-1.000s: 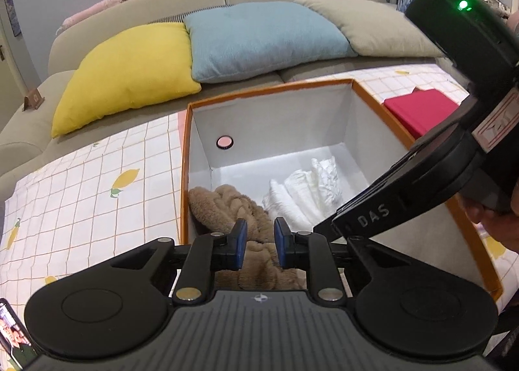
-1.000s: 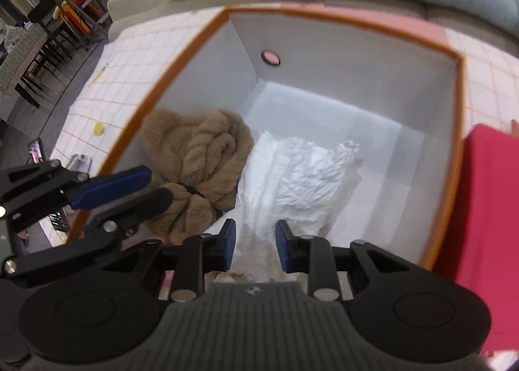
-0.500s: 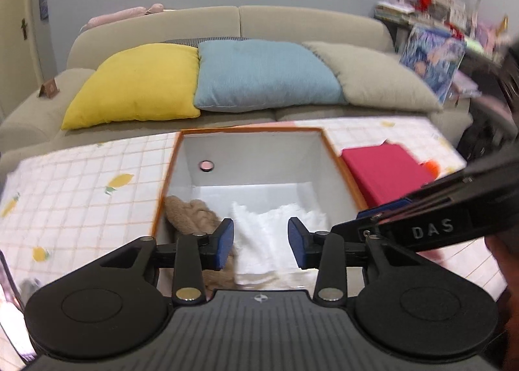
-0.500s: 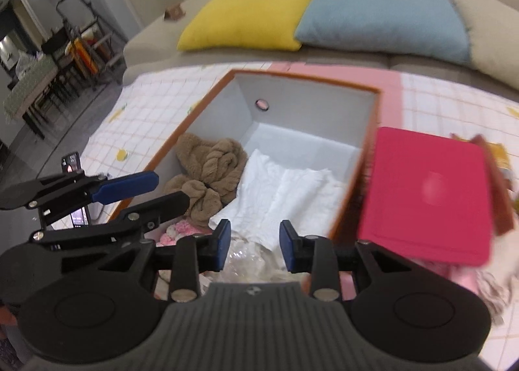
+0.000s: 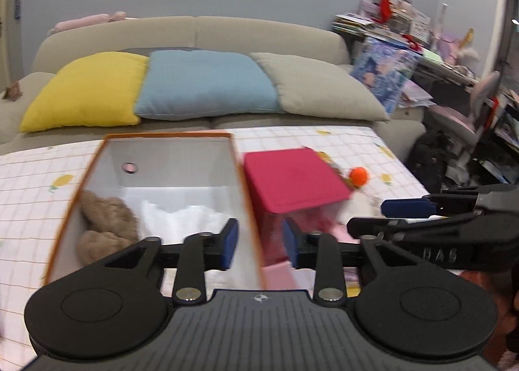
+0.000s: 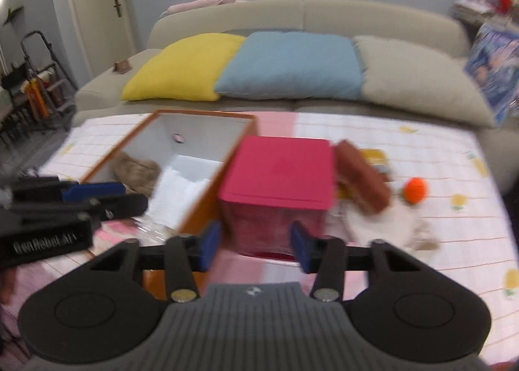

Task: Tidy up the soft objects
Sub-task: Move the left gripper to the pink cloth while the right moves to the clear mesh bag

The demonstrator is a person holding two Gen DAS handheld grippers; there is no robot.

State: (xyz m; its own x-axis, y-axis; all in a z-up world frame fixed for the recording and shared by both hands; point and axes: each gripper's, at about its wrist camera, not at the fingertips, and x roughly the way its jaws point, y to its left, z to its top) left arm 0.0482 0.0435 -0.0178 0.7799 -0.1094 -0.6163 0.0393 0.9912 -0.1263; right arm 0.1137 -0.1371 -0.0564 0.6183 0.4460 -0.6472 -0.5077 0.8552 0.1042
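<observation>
Brown knitted bundle (image 5: 107,221) and white cloth (image 5: 185,218) lay in orange-rimmed box (image 5: 168,136) on counter: both light, limp; pinch raised fold. Red-lidded box (image 6: 279,166) beside it stayed covered. Your left gripper (image 5: 259,243) just narrowed, right gripper (image 6: 256,249) just widened; both apart, empty.

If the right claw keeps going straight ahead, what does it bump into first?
Most likely the pink box. It sits right ahead between the open, empty fingers of the right claw, nothing in between, though the picture is blurry and the depth is hard to judge.
</observation>
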